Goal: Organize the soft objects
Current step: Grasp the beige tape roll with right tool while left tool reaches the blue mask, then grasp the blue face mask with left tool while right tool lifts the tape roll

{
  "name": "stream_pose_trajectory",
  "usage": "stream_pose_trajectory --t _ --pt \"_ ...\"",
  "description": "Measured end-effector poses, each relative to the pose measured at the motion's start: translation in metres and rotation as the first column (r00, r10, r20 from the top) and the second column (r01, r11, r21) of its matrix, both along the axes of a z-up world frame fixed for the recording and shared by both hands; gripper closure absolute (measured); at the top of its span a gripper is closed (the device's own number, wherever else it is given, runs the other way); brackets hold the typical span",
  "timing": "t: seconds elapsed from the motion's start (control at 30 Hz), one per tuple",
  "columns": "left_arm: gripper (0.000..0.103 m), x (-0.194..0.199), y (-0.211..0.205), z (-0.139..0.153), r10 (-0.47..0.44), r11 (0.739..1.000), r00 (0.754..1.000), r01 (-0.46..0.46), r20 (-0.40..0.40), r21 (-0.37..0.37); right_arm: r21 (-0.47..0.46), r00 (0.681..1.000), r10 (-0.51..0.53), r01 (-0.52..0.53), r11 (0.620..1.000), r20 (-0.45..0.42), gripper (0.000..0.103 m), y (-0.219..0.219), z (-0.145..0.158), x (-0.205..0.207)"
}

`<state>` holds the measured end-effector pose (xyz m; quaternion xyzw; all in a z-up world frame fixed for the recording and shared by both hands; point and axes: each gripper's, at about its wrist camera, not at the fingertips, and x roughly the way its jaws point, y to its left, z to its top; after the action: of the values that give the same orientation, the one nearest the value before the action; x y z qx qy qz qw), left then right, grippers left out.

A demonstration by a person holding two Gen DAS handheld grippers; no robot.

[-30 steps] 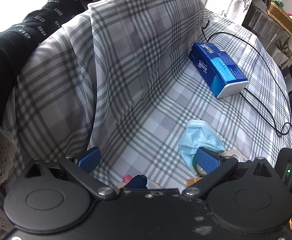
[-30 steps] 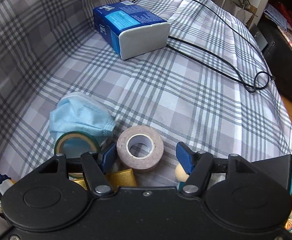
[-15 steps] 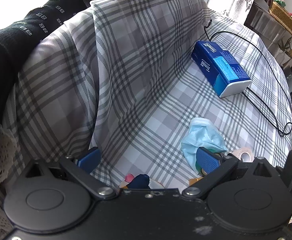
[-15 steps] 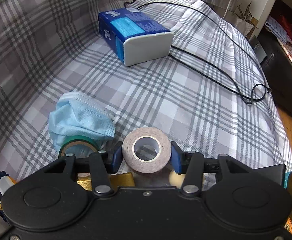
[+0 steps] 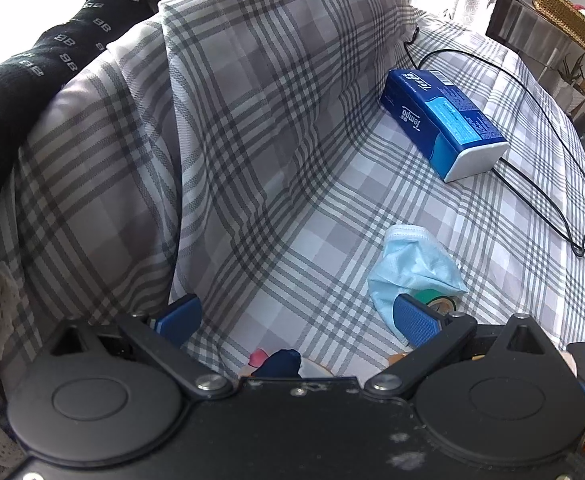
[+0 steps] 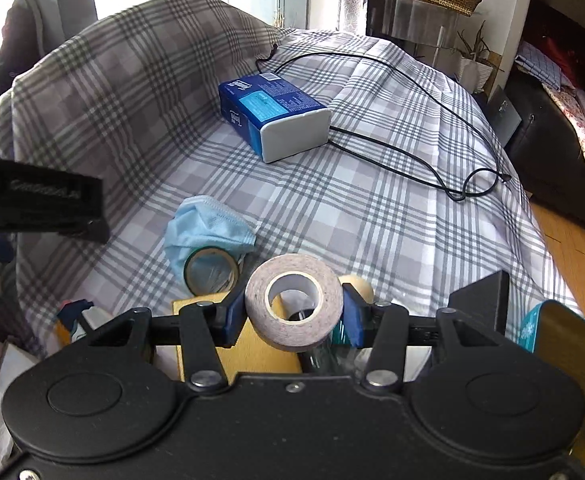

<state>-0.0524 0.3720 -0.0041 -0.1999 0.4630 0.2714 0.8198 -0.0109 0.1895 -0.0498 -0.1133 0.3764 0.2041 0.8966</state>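
Your right gripper [image 6: 292, 314] is clamped on the beige tape roll [image 6: 293, 306], 2 pads pressing its sides so the roll hangs clear of the plaid cover [image 6: 392, 220]. Your left gripper [image 5: 296, 316] waits with jaws apart and empty. The blue face mask [image 6: 206, 226] lies ahead-left of the right tongs, partly under a green tape roll [image 6: 211, 272].

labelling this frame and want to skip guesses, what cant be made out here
- Left wrist view: the green tape roll is mostly hidden by the blue face mask and a finger of the left gripper.
- Right wrist view: the clutter under the pink tape roll in the right gripper is blocked by the gripper body.
- Both views: the tissue pack's small print is unreadable.
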Motion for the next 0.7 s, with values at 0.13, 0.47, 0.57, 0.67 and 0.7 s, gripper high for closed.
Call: stream_pose_trajectory --t 0.13,0.47,0.57,0.67,0.7 --pt "0.001 0.005 -0.003 -0.005 -0.021 0.999 1.000 0.022 0.014 -0.025 0.005 1.000 0.010 -0.010 1.000 0.010 0.055 -0.011 -0.003 -0.026" --pt "0.001 0.036 -0.024 -0.015 -0.106 0.994 0.994 0.106 -0.005 -0.025 0.073 1.000 0.022 -0.021 0.997 -0.014 0.055 -0.041 -0.035 -0.053" --pt "0.001 0.050 -0.032 -0.018 -0.139 0.990 0.990 0.139 -0.010 -0.019 0.112 0.999 0.029 -0.028 0.993 -0.012 0.054 -0.048 -0.043 -0.052" --pt "0.001 0.066 -0.040 -0.019 -0.160 0.987 0.987 0.160 -0.010 -0.003 0.125 0.999 0.043 -0.045 0.991 0.019 0.054 -0.050 -0.044 -0.053" --pt "0.001 0.072 -0.042 -0.019 -0.167 0.986 0.986 0.167 -0.010 0.001 0.123 0.998 0.044 -0.049 0.991 0.036 0.054 -0.051 -0.044 -0.054"
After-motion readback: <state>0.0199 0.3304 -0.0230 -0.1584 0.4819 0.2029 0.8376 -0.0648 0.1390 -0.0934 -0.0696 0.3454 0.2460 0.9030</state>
